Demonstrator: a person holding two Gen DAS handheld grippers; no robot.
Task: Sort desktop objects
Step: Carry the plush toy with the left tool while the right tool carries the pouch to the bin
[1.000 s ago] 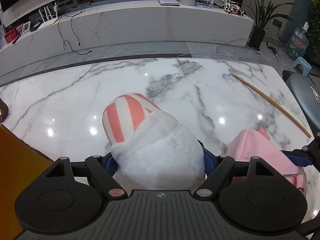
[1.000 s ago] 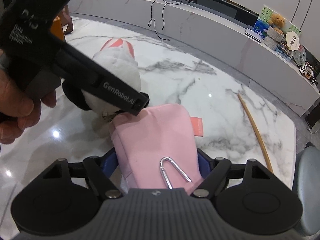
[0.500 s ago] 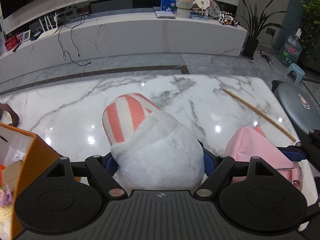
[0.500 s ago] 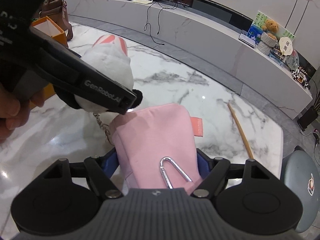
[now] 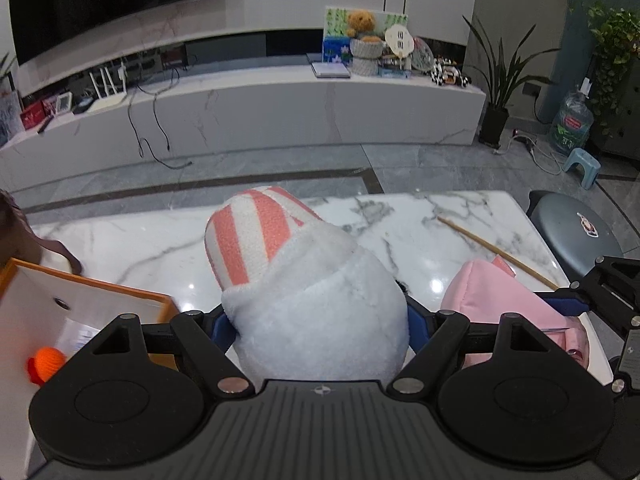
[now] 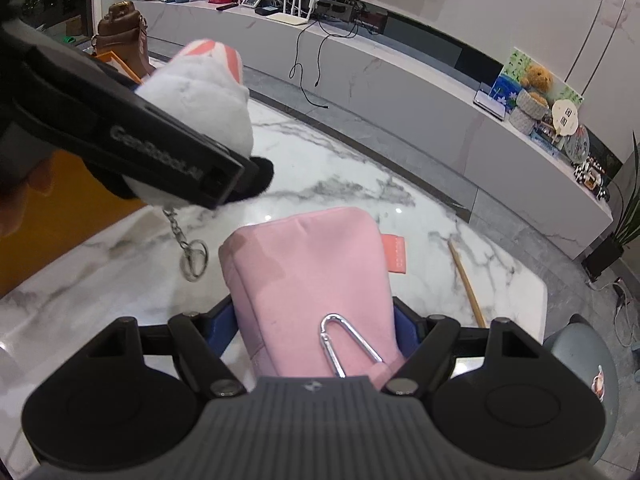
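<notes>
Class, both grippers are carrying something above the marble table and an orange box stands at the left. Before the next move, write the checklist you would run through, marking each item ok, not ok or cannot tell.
1. Left gripper clamps the plush toy between both pads: ok.
2. Right gripper clamps the pink pouch: ok.
3. Both items clear of the marble table: ok.
4. Keychain under the plush hangs free, not snagged on the pouch: ok.
5. Orange box open on top: ok.
6. Room left inside the box, which already holds an orange ball: cannot tell.
</notes>
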